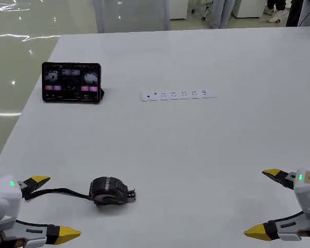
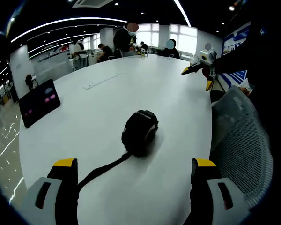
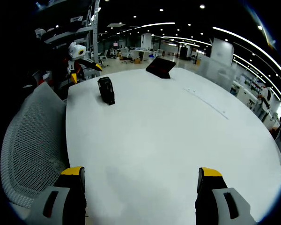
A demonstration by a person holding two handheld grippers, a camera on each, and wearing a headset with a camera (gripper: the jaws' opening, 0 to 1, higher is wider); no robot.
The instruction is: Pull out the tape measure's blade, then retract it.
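Tape measure [image 1: 111, 190] flat on the tabletop [image 1: 196, 150], blade in, strap [image 1: 62, 192] trailing toward the left hand-held gripper [image 1: 62, 206], spread wide just beside it, probably to pin the case [image 2: 139, 131]. Right hand-held gripper [image 1: 255, 203] also spread, well apart from the tape measure, likely awaiting the blade tip [image 1: 133, 194]: plain in head view, hidden behind the case in left gripper view.

The tape measure [image 1: 111, 190] lies on the bench [image 1: 196, 144], near the front edge. Its strap [image 1: 57, 192] trails left from it, in between the jaws of the left tongs [image 1: 62, 206]. The right tongs [image 1: 255, 203] hang well to its right. A tablet [image 1: 72, 82] stands far behind it, slightly left. A power strip [image 1: 178, 95] lies far behind it, to the right.
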